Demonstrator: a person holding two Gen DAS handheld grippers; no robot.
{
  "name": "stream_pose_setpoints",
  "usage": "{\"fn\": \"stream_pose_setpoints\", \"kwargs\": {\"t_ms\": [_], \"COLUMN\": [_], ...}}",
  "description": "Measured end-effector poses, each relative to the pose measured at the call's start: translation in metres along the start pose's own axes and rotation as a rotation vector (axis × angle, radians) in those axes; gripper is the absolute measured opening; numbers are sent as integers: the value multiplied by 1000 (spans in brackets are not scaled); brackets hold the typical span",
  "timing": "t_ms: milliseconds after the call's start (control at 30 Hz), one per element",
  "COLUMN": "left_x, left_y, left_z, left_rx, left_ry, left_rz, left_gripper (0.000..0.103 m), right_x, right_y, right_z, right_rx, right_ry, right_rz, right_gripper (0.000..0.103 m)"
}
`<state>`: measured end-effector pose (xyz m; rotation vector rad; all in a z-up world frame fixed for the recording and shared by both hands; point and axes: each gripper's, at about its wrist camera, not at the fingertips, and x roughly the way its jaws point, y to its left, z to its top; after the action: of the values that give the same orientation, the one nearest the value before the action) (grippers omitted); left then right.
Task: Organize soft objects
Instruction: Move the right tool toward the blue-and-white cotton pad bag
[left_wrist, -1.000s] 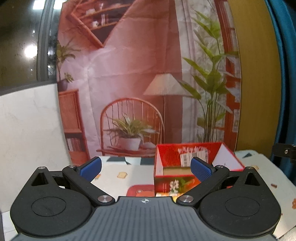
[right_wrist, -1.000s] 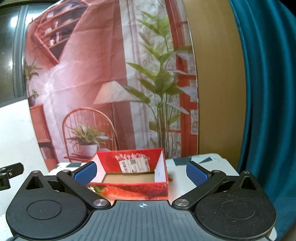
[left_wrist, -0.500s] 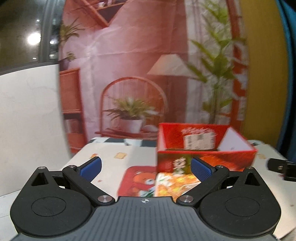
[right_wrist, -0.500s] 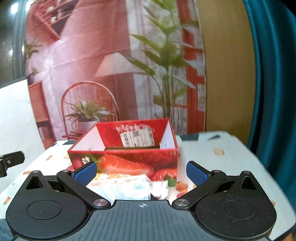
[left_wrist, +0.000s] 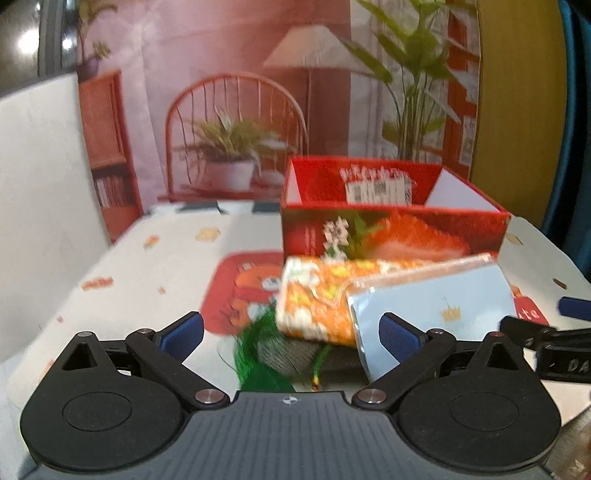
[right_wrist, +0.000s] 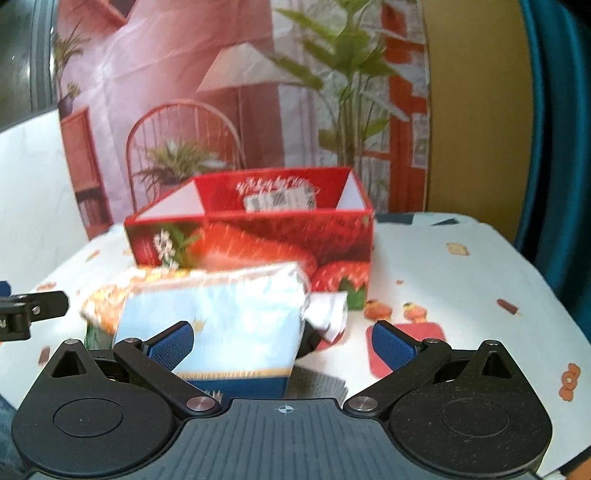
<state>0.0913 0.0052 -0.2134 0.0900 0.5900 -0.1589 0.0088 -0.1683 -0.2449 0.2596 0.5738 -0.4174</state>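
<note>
Black grippers (left_wrist: 291, 332) (right_wrist: 282, 343), blue pads (left_wrist: 400, 338), silver screws, seemingly ribbed grey housing.

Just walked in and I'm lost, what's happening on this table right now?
A person holds two grippers over a table, tidying soft items. Both the left hand-held gripper and the right hand-held gripper are open and hold nothing. In front of them lie a blue pack and an orange pack, with something green beside them. Behind the packs stands an open red box; what it holds, if anything, cannot be seen.

Light-blue tissue pack (right_wrist: 218, 325) overlaps orange pack (left_wrist: 314, 295) before red box (left_wrist: 391, 236).
</note>
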Motion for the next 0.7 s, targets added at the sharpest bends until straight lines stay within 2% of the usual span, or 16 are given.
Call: {"fn": "stream_pose_setpoints", "kwargs": {"t_ms": [167,333,700], "left_x": [13,29,29], "left_y": [9,8,-2], "left_z": [-8,-17,-20], "left_rx": [-68,-89,-66], "left_ry": [59,129,136], "left_rz": [-79,-116,-162], "left_gripper": [95,86,84], "right_x": [9,13,21], "right_y": [6,8,4], "right_z": [-7,-13,-19], "right_rx": [-23,-29,-9], "right_ry": [70,114,168], "right_rz": [41,73,103], "right_gripper": [97,87,77]}}
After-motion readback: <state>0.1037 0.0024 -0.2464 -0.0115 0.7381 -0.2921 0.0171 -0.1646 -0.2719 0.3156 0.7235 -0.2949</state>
